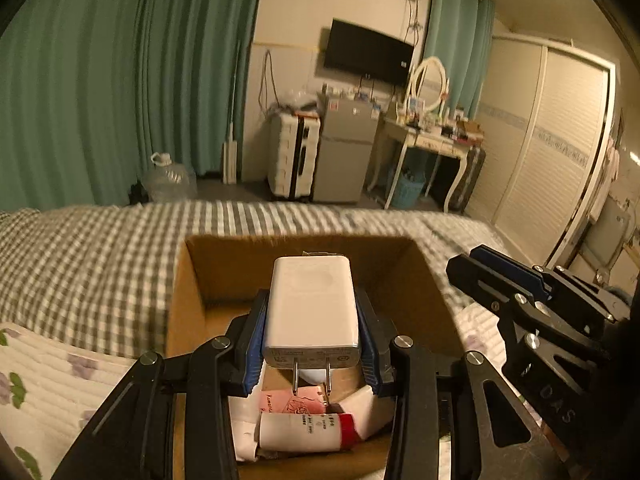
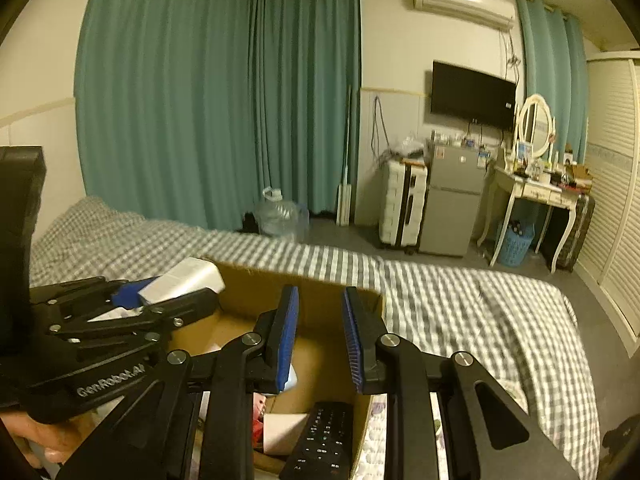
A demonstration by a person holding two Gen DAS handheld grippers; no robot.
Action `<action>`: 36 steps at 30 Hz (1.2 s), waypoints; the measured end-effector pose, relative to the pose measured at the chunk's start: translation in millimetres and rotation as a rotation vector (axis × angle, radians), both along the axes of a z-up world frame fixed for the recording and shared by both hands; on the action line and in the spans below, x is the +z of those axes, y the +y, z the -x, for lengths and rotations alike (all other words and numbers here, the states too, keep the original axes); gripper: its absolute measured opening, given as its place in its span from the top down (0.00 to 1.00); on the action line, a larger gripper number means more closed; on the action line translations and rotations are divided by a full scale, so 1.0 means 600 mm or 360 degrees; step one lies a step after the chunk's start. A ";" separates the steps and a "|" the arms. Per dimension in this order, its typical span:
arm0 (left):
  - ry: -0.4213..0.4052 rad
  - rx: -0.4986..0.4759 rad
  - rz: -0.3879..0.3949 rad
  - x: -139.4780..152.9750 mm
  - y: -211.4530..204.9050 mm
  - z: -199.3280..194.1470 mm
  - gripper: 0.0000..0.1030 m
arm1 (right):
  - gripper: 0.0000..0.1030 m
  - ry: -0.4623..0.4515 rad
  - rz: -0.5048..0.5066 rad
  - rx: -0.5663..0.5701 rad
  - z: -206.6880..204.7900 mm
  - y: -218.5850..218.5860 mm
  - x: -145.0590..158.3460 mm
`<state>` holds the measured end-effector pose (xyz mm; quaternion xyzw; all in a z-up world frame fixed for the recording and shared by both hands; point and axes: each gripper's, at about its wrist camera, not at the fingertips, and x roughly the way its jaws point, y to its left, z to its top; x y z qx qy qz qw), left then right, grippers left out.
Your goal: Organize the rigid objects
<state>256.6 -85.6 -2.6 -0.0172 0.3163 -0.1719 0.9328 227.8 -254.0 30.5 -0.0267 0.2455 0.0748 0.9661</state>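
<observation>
My right gripper (image 2: 320, 336) hangs over the cardboard box (image 2: 320, 284), jaws apart, nothing between. Black remote (image 2: 324, 440) lies in the box's near part. On the left, my left gripper (image 2: 132, 300) clamps a white charger (image 2: 188, 278).

We are looking at a bed (image 1: 100, 256) that is wearing a grey-and-white checked cover, with a white quilt (image 1: 44, 384) printed with purple flowers and green leaves lying over its near part. An open cardboard box (image 1: 184, 300) is sitting directly on the bed, its near end resting on the quilt, and the checked cover is stretching away beyond its far wall.
</observation>
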 end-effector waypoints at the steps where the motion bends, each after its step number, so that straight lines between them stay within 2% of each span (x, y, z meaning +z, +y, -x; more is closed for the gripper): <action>1: 0.0021 -0.0009 -0.0006 -0.012 -0.003 -0.008 0.61 | 0.78 0.0050 0.0015 0.0013 -0.012 0.002 -0.016; 4: 0.0102 -0.0023 -0.0028 -0.046 -0.014 -0.026 0.61 | 0.78 0.0181 0.0050 0.0012 -0.034 0.002 -0.056; 8: 0.0233 -0.0034 0.0000 -0.082 -0.018 -0.039 0.61 | 0.78 0.0275 0.0057 -0.0008 -0.048 -0.009 -0.095; 12: 0.0249 -0.0031 0.0076 -0.076 -0.009 -0.038 0.59 | 0.78 0.0303 0.0057 -0.0028 -0.051 -0.021 -0.113; 14: 0.0297 -0.0016 0.0022 -0.077 -0.012 -0.040 0.59 | 0.78 0.0314 0.0050 -0.0030 -0.052 -0.022 -0.116; 16: 0.0341 0.0008 -0.0023 -0.073 -0.019 -0.046 0.53 | 0.78 0.0310 0.0044 -0.0028 -0.048 -0.024 -0.113; 18: 0.0290 0.0014 -0.0016 -0.062 -0.017 -0.042 0.50 | 0.78 0.0293 0.0030 -0.0053 -0.045 -0.029 -0.102; 21: 0.0229 0.0049 -0.0067 -0.040 -0.014 -0.036 0.50 | 0.78 0.0254 -0.0025 -0.0076 -0.032 -0.035 -0.077; 23: 0.0225 0.0074 -0.0039 -0.023 -0.004 -0.033 0.50 | 0.78 0.0218 -0.0020 -0.0094 -0.021 -0.041 -0.056; 26: 0.0178 0.0097 0.0044 0.020 0.010 -0.012 0.50 | 0.78 0.0161 -0.0030 -0.0116 -0.002 -0.050 -0.021; 31: 0.0012 0.0110 0.0040 0.110 0.022 0.040 0.45 | 0.78 0.0056 -0.0020 -0.0144 0.040 -0.053 0.044; 33: -0.0060 0.0114 0.0040 0.147 0.026 0.066 0.44 | 0.70 0.0002 -0.0020 -0.0149 0.061 -0.050 0.077; 34: -0.0102 0.0117 0.0041 0.170 0.029 0.082 0.44 | 0.63 -0.0028 -0.0023 -0.0149 0.073 -0.046 0.093; 36: -0.0159 0.0119 0.0048 0.204 0.035 0.105 0.43 | 0.60 -0.0088 -0.0034 -0.0147 0.096 -0.046 0.129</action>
